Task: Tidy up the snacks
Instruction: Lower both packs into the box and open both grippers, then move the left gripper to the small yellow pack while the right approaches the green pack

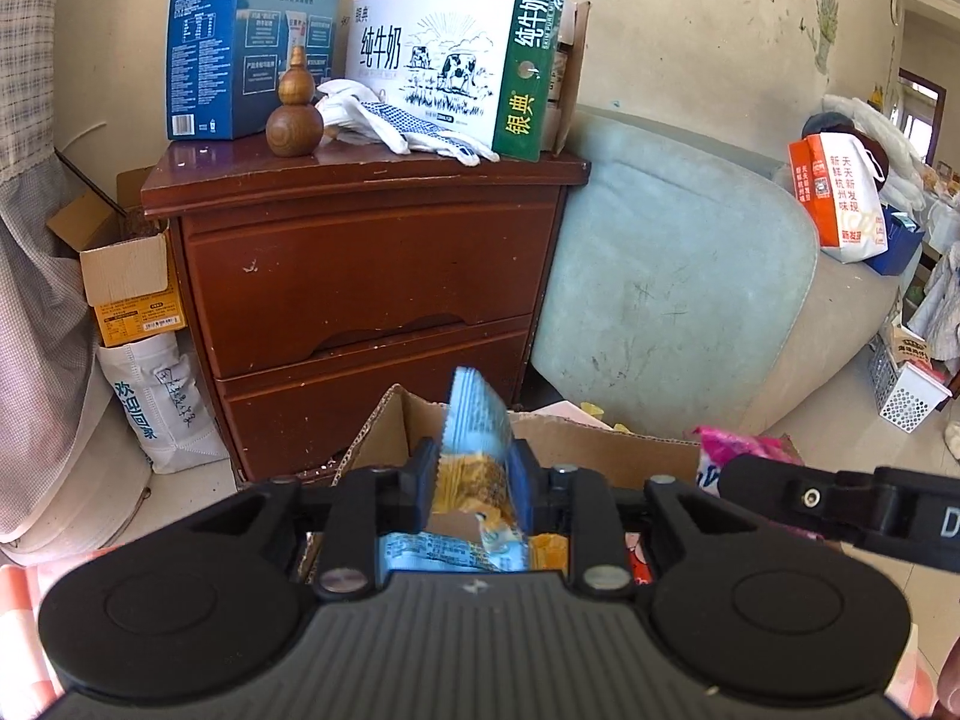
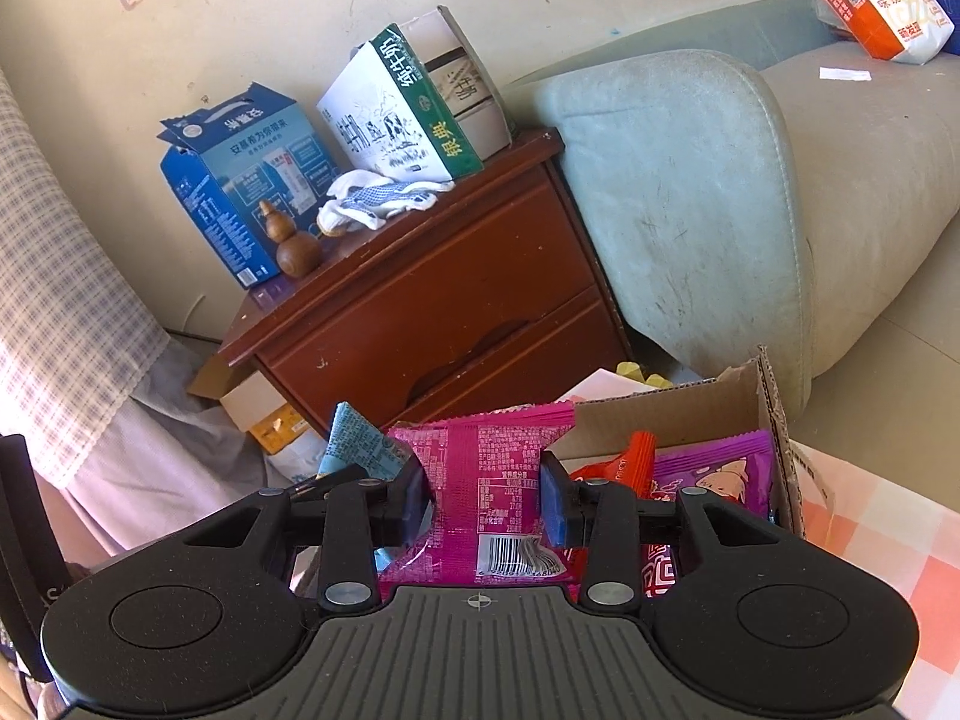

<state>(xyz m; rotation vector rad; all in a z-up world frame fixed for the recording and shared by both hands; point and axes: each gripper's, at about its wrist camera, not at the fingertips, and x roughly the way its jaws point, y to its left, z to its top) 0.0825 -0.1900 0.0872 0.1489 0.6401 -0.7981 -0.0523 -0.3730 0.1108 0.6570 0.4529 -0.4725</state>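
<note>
Dark red-brown wooden two-drawer nightstand (image 1: 366, 276) at centre. On top, 11 o'clock: tall blue cardboard carton (image 1: 240, 42); 12 o'clock: white-and-green milk carton with cow drawing (image 1: 444, 66). Small brown wooden gourd figure (image 1: 293, 108) in front of the blue one, white dotted work gloves (image 1: 396, 120) beside it. Pale green worn sofa armrest (image 1: 672, 294) at 2 o'clock; orange-white paper bag (image 1: 840, 204) at 3.

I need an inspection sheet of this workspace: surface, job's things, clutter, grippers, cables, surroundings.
Surface: checked orange cloth under cardboard box.
Job's things: blue snack packet; pink snack packet; purple packet and red packet in the box.
Clutter: gloves, wooden gourd, milk carton on the cabinet.
Grippers: left gripper around blue packet; right gripper around pink packet.
Cables: nothing seen.
Surroundings: sofa, wall.
</note>
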